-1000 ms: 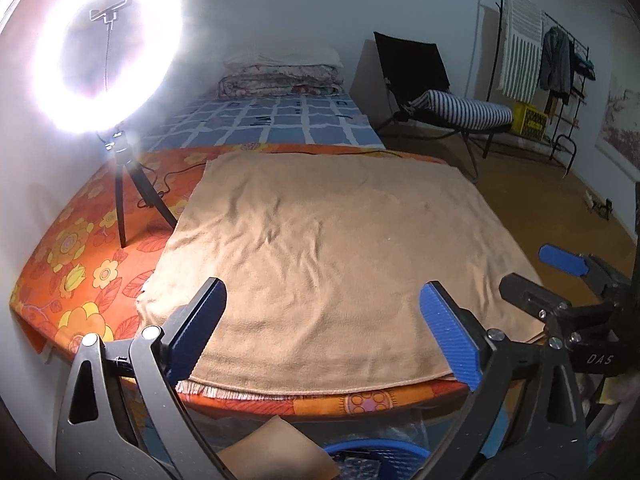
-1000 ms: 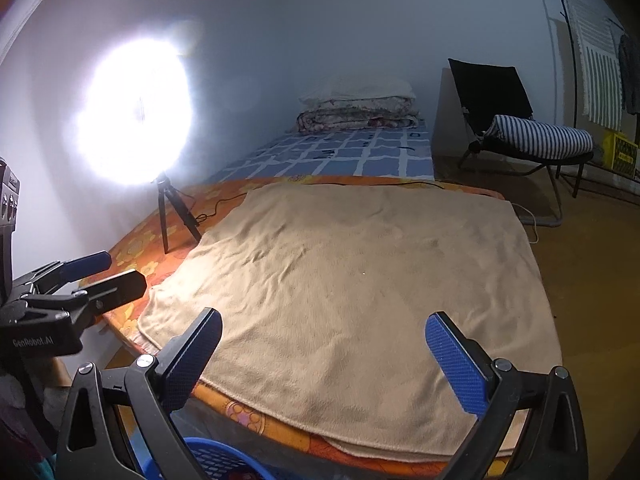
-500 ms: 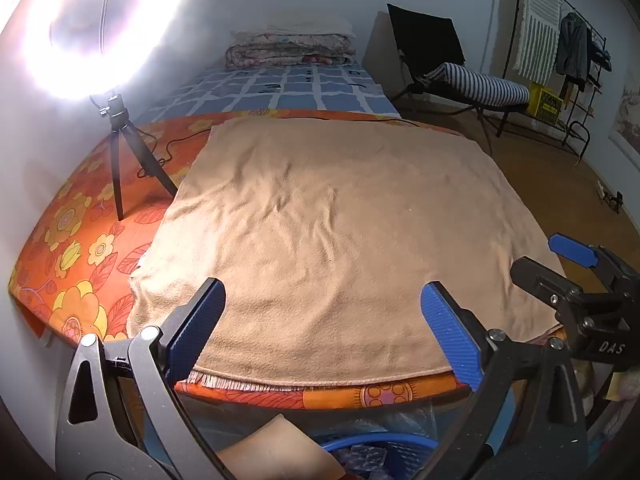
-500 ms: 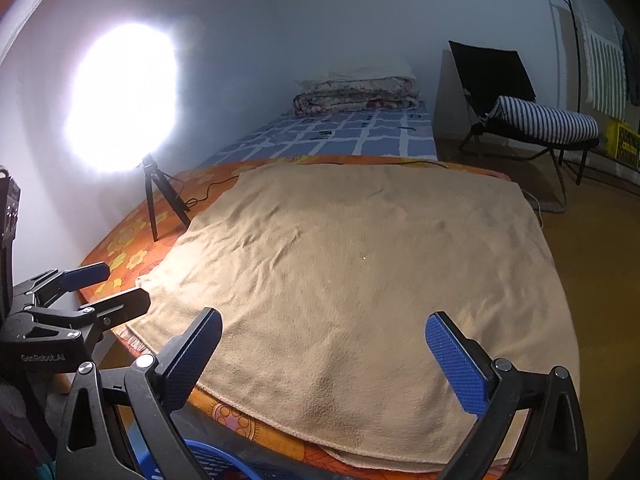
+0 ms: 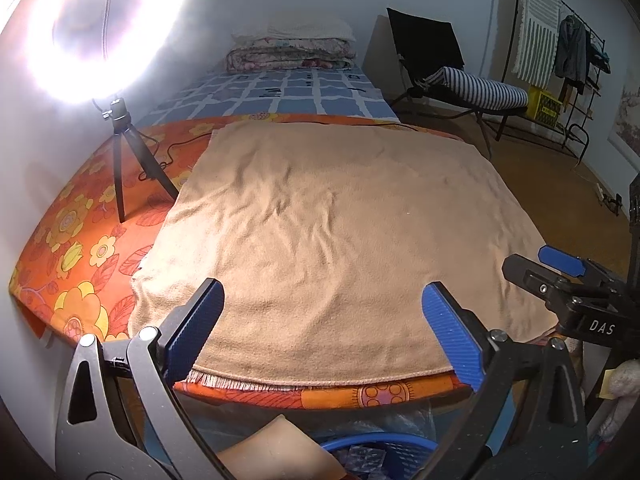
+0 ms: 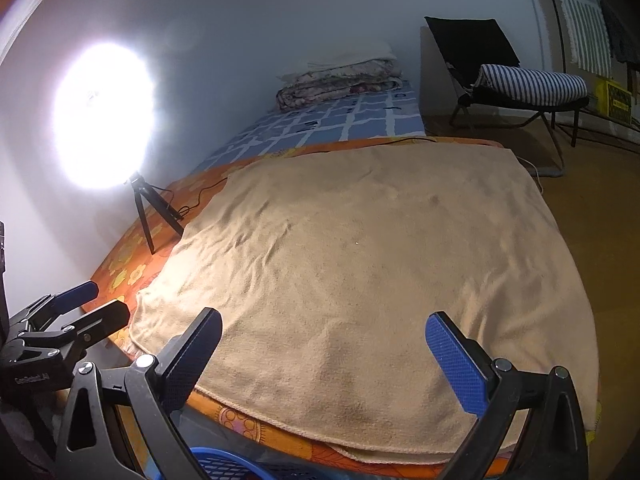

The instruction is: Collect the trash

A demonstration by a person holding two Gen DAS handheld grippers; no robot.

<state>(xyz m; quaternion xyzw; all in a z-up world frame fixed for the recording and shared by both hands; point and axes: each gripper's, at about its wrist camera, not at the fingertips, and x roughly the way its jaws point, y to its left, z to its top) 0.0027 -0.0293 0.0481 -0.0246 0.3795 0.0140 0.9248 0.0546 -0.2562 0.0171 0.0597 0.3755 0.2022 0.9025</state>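
My left gripper [image 5: 322, 334] is open and empty, held at the near edge of a tan blanket [image 5: 332, 232] spread on an orange flowered mattress [image 5: 80, 248]. My right gripper [image 6: 324, 354] is open and empty too, beside it on the right. Each gripper shows in the other's view: the right one in the left wrist view [image 5: 560, 276], the left one in the right wrist view [image 6: 76, 308]. A blue basket [image 5: 376, 450] sits below the mattress edge with clear plastic wrappers and a tan flat piece [image 5: 276, 454] in it. Its rim also shows in the right wrist view [image 6: 228, 462]. No trash shows on the blanket.
A lit ring light on a small black tripod [image 5: 120, 152] stands on the mattress at the left, with a cable beside it. Folded bedding [image 5: 292, 50] lies at the far end. A black chair with a striped cushion [image 5: 472, 88] and a clothes rack [image 5: 560, 48] stand on the right floor.
Both views have shifted a little, dipping toward the blanket and coming back up. Both grippers stay open and empty, and nothing on the bed has moved.
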